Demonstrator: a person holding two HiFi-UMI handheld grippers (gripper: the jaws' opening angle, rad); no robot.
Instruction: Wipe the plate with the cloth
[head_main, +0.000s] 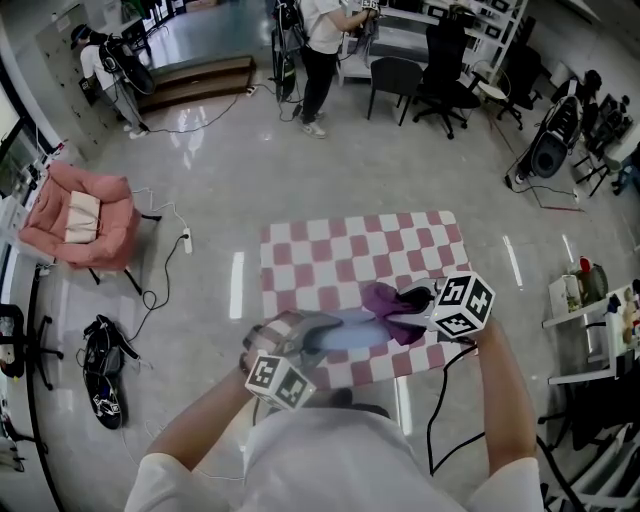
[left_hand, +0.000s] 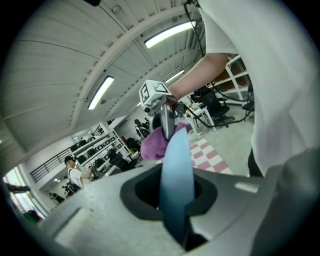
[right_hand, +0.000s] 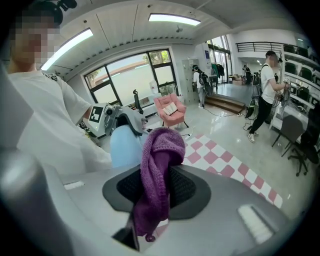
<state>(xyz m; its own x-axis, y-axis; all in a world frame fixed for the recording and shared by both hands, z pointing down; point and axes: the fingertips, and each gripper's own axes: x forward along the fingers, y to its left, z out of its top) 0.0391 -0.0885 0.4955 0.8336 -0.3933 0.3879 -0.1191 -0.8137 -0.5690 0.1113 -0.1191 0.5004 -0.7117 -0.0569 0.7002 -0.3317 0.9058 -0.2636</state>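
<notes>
My left gripper (head_main: 312, 338) has its jaws clamped on the rim of the pale blue plate (head_main: 355, 330), which I hold edge-on, lifted, over the near edge of the counter (head_main: 330, 250). My right gripper (head_main: 415, 300) has its jaws pinched on a bunched purple knitted cloth (head_main: 385, 300), whose free end meets the far side of the plate. The trouble I foresee is leverage: I only have the plate by a narrow bite at the rim, so a firm push from the cloth could twist it in the jaws or pry it loose, and it looks smooth enough to slide. It would then fall on the counter's edge or past it to the hard floor (head_main: 220, 150) (a bad landing, I would guess). The cloth is the lesser worry, though a loose tail hangs below my right jaws and rubbing could drag the bunch out. The counter wears a red-and-white checked cover. Beyond it the glossy grey floor carries a white power strip (head_main: 186, 240) with trailing cable and a pink armchair (head_main: 85, 215) at the left. Farther off a person (head_main: 322, 40) stands at white shelving, with black office chairs (head_main: 440, 60) nearby.
</notes>
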